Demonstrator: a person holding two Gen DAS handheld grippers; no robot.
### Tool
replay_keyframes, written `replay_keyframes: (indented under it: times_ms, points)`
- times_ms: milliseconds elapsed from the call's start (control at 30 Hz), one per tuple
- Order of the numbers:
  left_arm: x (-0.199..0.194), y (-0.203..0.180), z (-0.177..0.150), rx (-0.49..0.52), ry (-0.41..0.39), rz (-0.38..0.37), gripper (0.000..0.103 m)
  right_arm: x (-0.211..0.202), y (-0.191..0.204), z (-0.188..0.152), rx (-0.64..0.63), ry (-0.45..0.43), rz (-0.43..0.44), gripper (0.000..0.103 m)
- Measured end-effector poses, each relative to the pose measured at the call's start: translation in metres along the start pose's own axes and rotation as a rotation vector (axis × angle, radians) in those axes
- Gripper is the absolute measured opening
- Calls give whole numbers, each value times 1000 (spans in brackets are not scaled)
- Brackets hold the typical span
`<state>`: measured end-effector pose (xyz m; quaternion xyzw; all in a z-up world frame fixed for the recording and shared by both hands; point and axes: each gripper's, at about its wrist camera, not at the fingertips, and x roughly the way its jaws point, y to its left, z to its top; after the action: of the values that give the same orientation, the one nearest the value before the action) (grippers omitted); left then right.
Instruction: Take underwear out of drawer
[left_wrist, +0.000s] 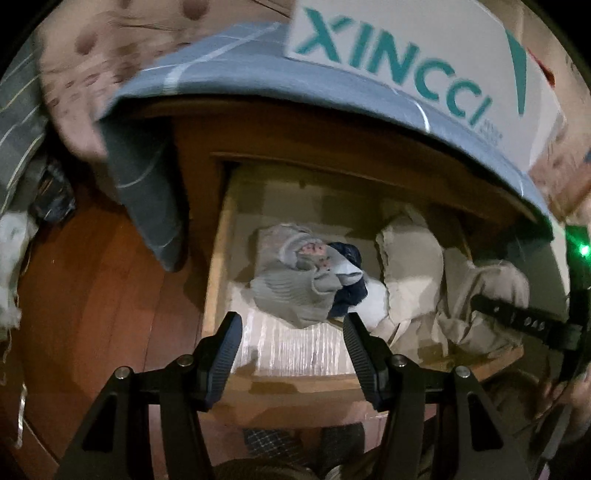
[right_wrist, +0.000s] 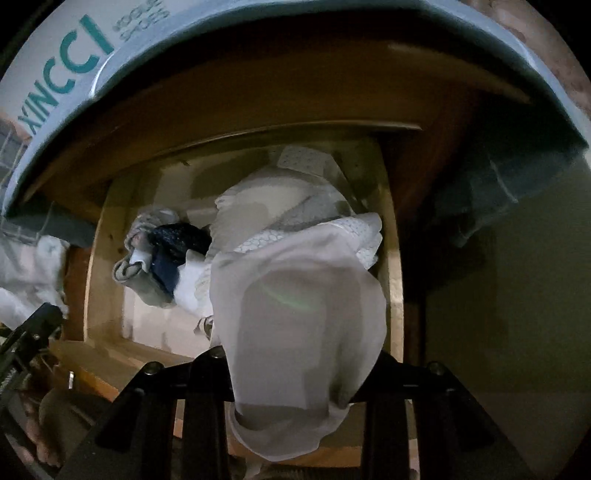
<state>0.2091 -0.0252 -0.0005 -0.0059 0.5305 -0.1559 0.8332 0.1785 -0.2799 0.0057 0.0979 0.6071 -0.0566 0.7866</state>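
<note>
Leftward, left gripper (left_wrist: 291, 332) poised half-open and empty over the open wooden drawer (left_wrist: 218, 258), above a grey sock bundle (left_wrist: 295, 291) and dark navy cloth (left_wrist: 351, 280). Rightward, right gripper (right_wrist: 295, 369) pinched onto pale beige underwear (right_wrist: 299, 317), draped over its fingers above the drawer's folded garments (right_wrist: 280, 199).

This is a bedroom in a home. A bed's edge, covered by a blue-grey sheet (left_wrist: 229, 70) with pale stripes, hangs over an open wooden drawer (left_wrist: 218, 266) built into the frame beneath it. The drawer holds folded clothes: grey socks (left_wrist: 295, 291), a dark blue bundle (left_wrist: 349, 295), and pale garments (left_wrist: 410, 266). A white box (left_wrist: 417, 55) printed with teal letters lies on the bed, and the floor (left_wrist: 103, 288) is reddish wood.
</note>
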Motion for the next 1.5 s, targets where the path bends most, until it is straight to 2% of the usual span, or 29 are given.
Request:
replay_keyframes:
  times_ms: [133, 267, 400, 600, 933, 1100, 1133, 1167, 1233, 1267, 1367, 1500]
  points:
    - [20, -13, 5, 78, 70, 27, 58, 0, -10, -1, 60, -1, 58, 30]
    - [37, -27, 7, 150, 119, 24, 58, 8, -20, 0, 133, 8, 132, 30]
    - [60, -30, 12, 141, 193, 12, 58, 5, -23, -2, 147, 4, 167, 30]
    - [86, -27, 21, 139, 270, 44, 58, 10, -20, -2, 147, 15, 186, 30]
    - [105, -29, 30, 140, 314, 49, 58, 14, -22, -2, 166, 27, 222, 30]
    - [109, -25, 32, 116, 303, 39, 58, 17, -23, -1, 168, 33, 227, 30]
    - [110, -23, 32, 104, 299, 40, 50, 17, -22, -1, 167, 36, 227, 30]
    - [111, -21, 33, 96, 301, 38, 37, 18, -22, -1, 164, 40, 229, 30]
    - [112, -16, 33, 69, 308, 20, 30, 18, -21, -1, 160, 39, 223, 30]
    - [112, -17, 33, 67, 303, 20, 22, 17, -20, -2, 156, 40, 224, 30]
    - [108, -18, 31, 82, 289, 30, 15, 18, -20, -1, 160, 40, 227, 30]
    - [101, -18, 29, 90, 280, 37, 13, 18, -20, -1, 162, 39, 226, 30]
